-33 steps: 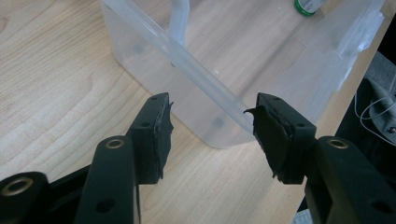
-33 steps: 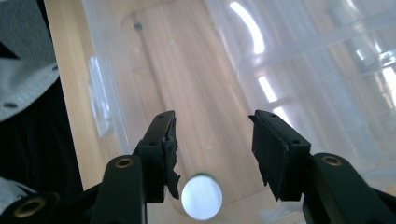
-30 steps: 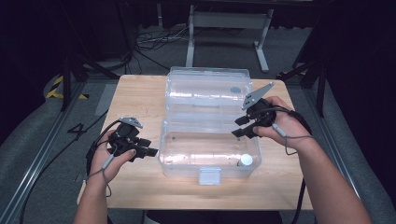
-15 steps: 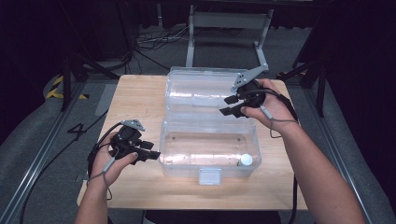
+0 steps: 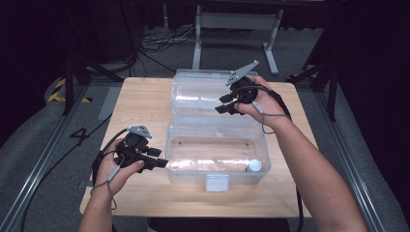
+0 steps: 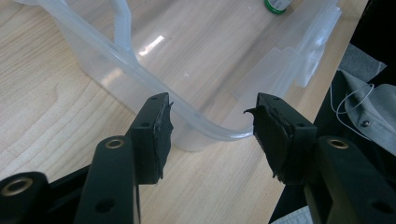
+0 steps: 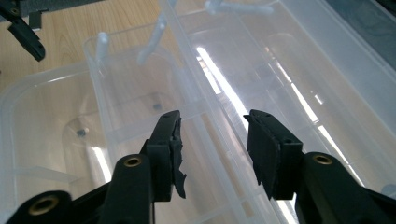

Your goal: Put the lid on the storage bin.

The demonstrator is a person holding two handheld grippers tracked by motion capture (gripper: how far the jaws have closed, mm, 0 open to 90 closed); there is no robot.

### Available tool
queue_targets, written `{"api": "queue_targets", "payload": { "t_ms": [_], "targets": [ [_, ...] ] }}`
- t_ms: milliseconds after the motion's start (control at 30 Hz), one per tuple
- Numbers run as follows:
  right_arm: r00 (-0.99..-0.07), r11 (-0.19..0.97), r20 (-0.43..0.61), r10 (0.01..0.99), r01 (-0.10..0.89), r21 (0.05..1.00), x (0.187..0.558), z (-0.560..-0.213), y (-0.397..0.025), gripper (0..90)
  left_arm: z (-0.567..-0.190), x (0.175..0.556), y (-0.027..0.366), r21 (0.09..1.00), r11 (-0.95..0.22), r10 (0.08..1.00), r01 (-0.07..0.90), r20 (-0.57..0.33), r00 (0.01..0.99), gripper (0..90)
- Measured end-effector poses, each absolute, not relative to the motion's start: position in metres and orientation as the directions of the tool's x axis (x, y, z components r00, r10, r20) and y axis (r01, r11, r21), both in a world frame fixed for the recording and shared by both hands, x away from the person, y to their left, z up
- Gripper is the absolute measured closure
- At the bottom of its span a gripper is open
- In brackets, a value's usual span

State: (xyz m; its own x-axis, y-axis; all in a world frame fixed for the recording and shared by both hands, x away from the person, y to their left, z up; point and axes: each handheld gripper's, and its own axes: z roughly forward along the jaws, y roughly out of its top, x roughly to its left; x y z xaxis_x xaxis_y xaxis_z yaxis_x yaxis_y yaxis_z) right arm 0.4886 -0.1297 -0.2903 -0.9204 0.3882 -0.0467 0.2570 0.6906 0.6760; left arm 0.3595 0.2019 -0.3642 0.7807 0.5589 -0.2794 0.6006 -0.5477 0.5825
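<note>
Open clear box (image 5: pixel 217 159) mid-table, bare wood (image 5: pixel 140 108) left, lid (image 5: pixel 200 94) behind

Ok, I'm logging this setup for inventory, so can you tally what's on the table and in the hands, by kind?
Clear plastic box with open lid: 1
Small white-capped bottle inside the box: 1
Handheld tool: 2, left tool and right tool, both open
Total: 4

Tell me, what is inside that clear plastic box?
Inside the clear plastic box, a small bottle with a white cap stands in the near right corner. Glare on the walls hides any smaller contents.
</note>
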Motion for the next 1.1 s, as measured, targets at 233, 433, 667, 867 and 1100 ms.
{"api": "queue_targets", "payload": {
  "t_ms": [233, 433, 667, 867, 1100],
  "targets": [
    [-0.918, 0.725, -0.085, 0.388, 0.248, 0.643, 0.497, -0.298, -0.132, 76.1, -0.362, 0.357, 0.196, 0.591, -0.558, 0.540, 0.582, -0.274, 0.796, 46.6],
    [-0.927, 0.720, -0.073, 0.368, 0.235, 0.653, 0.498, -0.300, -0.134, 78.6, -0.362, 0.356, 0.185, 0.590, -0.576, 0.517, 0.566, -0.273, 0.811, 46.6],
    [-0.924, 0.713, -0.070, 0.375, 0.239, 0.659, 0.497, -0.300, -0.135, 79.2, -0.363, 0.353, 0.169, 0.587, -0.626, 0.461, 0.514, -0.254, 0.850, 46.5],
    [-0.924, 0.712, -0.075, 0.375, 0.235, 0.662, 0.496, -0.301, -0.135, 79.2, -0.368, 0.352, 0.158, 0.569, -0.665, 0.426, 0.484, -0.244, 0.871, 46.3],
    [-0.923, 0.707, -0.073, 0.377, 0.236, 0.666, 0.496, -0.301, -0.135, 79.1, -0.378, 0.352, 0.146, 0.534, -0.709, 0.393, 0.460, -0.243, 0.887, 45.9]
  ]
}}
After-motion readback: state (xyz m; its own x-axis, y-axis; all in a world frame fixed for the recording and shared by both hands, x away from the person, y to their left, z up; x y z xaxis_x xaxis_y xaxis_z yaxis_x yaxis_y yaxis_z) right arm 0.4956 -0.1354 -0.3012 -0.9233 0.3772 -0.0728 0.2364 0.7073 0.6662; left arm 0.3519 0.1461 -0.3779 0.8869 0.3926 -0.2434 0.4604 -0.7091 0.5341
